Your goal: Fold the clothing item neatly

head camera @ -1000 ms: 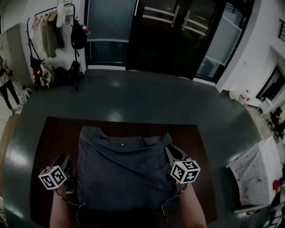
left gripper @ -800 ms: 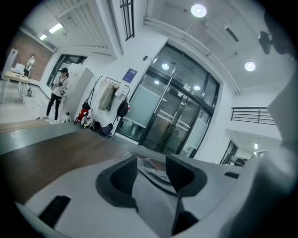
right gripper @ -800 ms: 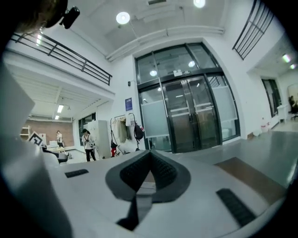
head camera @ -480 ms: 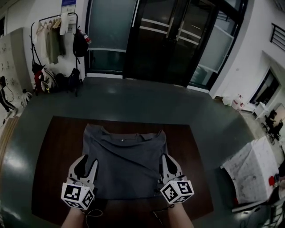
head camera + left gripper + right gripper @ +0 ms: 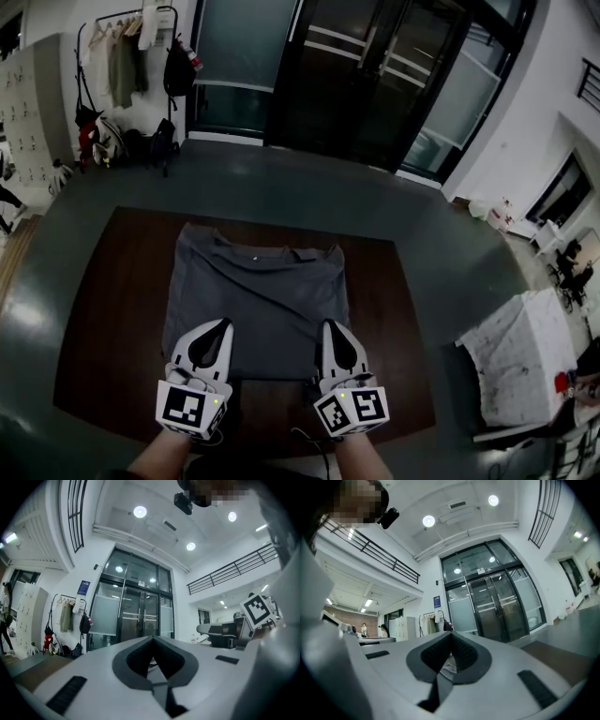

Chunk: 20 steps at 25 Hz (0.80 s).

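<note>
A grey T-shirt (image 5: pixel 262 291) lies flat on the dark brown table (image 5: pixel 112 309), collar at the far side, both sides folded in. My left gripper (image 5: pixel 223 325) hovers over the shirt's near left hem. Its jaws have just closed, tips together with nothing between them. My right gripper (image 5: pixel 330 326) hangs over the near right hem, also shut and empty. Both point level toward the far doors. In the left gripper view the left gripper (image 5: pixel 152 639) shows only the room beyond; the right gripper (image 5: pixel 451 634) shows the same in its own view.
Dark glass doors (image 5: pixel 375 84) stand beyond the table. A coat rack (image 5: pixel 122 66) with clothes and bags is at the far left. A table under a white cloth (image 5: pixel 525 366) sits to the right. Grey floor surrounds the brown table.
Both grippers drew back from the shirt's sides to its near hem, rose and came closer together. The left jaws went from open to shut.
</note>
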Each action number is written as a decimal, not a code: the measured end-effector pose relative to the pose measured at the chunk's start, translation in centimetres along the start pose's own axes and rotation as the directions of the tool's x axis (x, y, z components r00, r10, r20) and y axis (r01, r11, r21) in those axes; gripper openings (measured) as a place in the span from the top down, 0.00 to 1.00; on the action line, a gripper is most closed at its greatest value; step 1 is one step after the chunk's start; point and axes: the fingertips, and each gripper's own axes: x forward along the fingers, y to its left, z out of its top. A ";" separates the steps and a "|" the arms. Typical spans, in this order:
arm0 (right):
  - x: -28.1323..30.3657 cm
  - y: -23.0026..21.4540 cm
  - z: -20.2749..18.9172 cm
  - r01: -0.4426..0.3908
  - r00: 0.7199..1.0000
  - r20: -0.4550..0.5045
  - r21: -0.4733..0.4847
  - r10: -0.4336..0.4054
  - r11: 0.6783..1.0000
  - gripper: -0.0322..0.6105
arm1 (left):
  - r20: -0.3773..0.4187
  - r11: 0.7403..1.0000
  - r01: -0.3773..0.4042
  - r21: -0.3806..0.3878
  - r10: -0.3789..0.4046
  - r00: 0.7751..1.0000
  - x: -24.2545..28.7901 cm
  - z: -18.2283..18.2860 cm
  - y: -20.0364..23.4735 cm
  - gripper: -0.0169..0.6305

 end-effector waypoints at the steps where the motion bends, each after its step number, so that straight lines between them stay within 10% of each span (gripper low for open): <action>1: -0.9 -0.2 -0.1 0.007 1.000 -0.006 -0.014 -0.007 1.000 0.97 | -0.007 1.000 -0.003 -0.003 0.003 1.000 -0.5 -0.2 -1.2 0.96; 20: -22.0 -0.6 -3.5 -0.073 0.985 -0.164 -0.095 0.057 0.993 0.97 | -0.085 0.999 -0.035 -0.016 0.033 0.996 -14.7 -4.2 -19.8 0.96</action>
